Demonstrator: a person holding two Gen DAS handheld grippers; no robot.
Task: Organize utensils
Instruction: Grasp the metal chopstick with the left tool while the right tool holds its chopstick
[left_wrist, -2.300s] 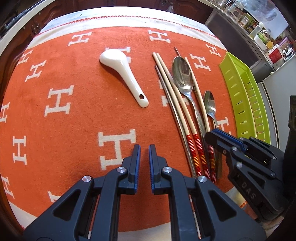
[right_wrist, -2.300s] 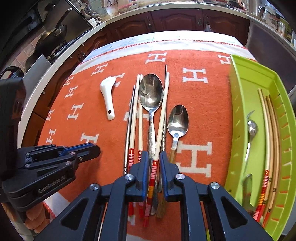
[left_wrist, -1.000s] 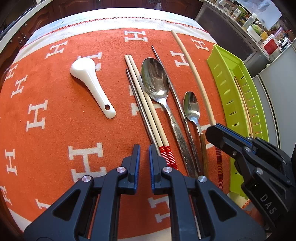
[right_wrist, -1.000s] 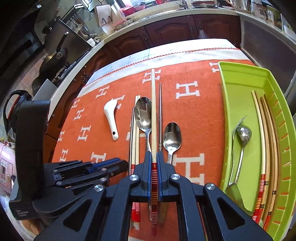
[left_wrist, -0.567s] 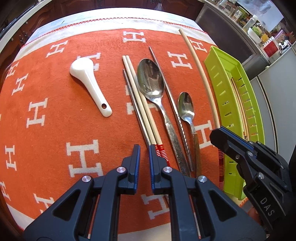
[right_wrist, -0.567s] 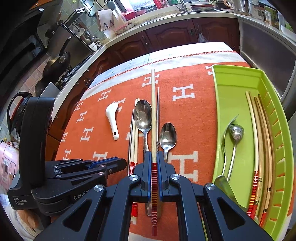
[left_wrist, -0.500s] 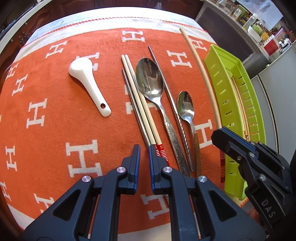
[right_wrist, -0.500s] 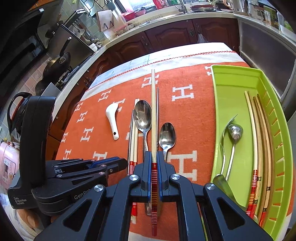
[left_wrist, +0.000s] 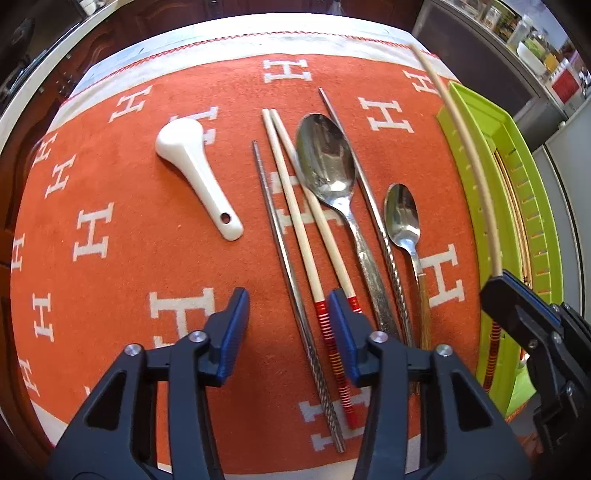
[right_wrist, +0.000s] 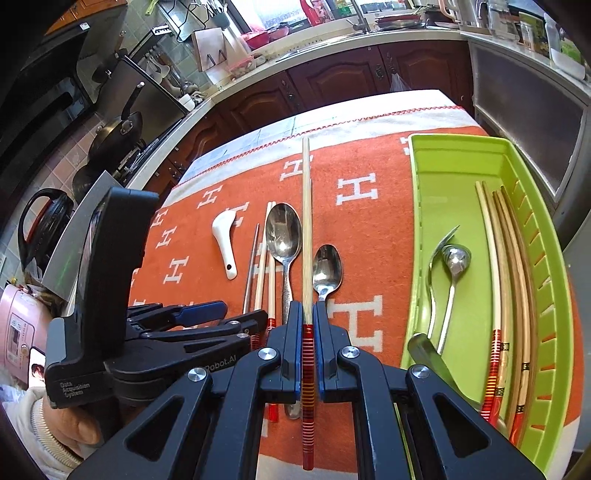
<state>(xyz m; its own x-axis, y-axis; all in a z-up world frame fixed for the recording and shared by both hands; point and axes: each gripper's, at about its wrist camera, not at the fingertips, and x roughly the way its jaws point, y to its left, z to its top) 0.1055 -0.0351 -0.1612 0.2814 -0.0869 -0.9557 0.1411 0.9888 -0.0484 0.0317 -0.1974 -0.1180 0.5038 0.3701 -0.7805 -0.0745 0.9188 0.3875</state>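
My right gripper (right_wrist: 306, 325) is shut on a wooden chopstick (right_wrist: 306, 221) with a red banded end, held above the orange cloth; it also shows in the left wrist view (left_wrist: 476, 173) beside the green tray (left_wrist: 532, 206). My left gripper (left_wrist: 288, 317) is open low over a pair of wooden chopsticks (left_wrist: 303, 229) and a metal chopstick (left_wrist: 280, 236). On the cloth lie a white ceramic spoon (left_wrist: 195, 173), a large metal spoon (left_wrist: 328, 166), a second metal chopstick (left_wrist: 365, 192) and a small spoon (left_wrist: 402, 218).
The green tray (right_wrist: 424, 221) at the right holds several chopsticks (right_wrist: 506, 280), a ladle-like spoon (right_wrist: 452, 273) and another metal utensil. The orange cloth (left_wrist: 129, 206) covers the table. A kitchen counter with pans (right_wrist: 118, 136) lies behind on the left.
My left gripper has opened its jaws wide over the chopsticks on the cloth. My right gripper has lifted the held chopstick higher and drifted toward the tray.
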